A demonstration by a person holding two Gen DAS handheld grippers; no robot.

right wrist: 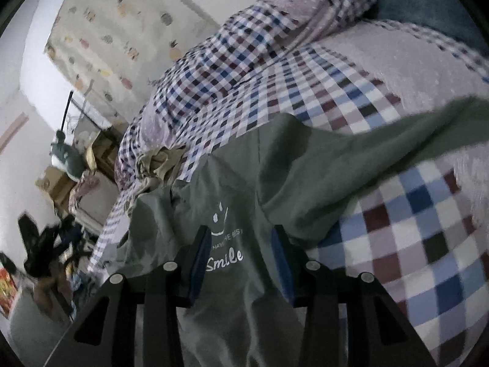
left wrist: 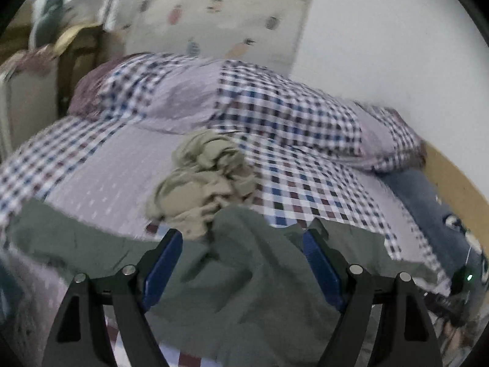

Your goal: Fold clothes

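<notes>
A grey-green cotton T-shirt printed "Smile" lies spread on the checked bedcover at the bed's near edge. Both the left gripper and right gripper hover over it, fingers apart. A crumpled beige garment sits just beyond, mid-bed.

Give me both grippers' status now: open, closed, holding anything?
Left gripper: jaws wide open over the green shirt, gripping nothing.
Right gripper: jaws open above the same shirt's "Smile" print, gripping nothing.
</notes>
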